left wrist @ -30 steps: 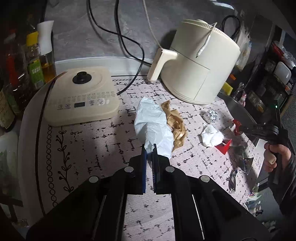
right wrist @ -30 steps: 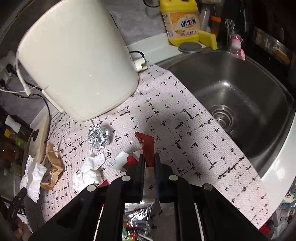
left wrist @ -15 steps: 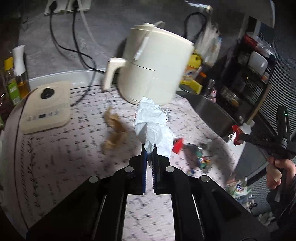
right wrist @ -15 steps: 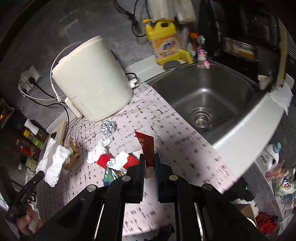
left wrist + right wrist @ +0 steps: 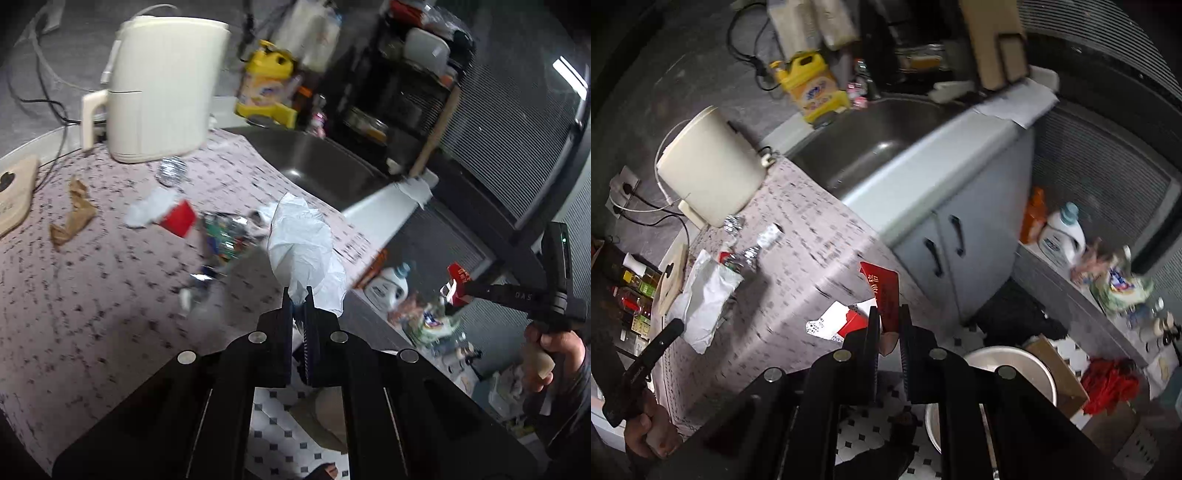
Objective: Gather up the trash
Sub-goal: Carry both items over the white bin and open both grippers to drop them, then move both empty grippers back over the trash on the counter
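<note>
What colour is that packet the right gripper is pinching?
Red, with pale lettering: the packet sits in the right gripper, clearest in the right wrist view.

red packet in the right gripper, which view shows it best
The right wrist view. There the red packet stands large and close, clamped upright in the right gripper, gold print legible. The left wrist view shows the same packet only as a small red scrap at the tip of the right gripper, seen from the side.
</note>
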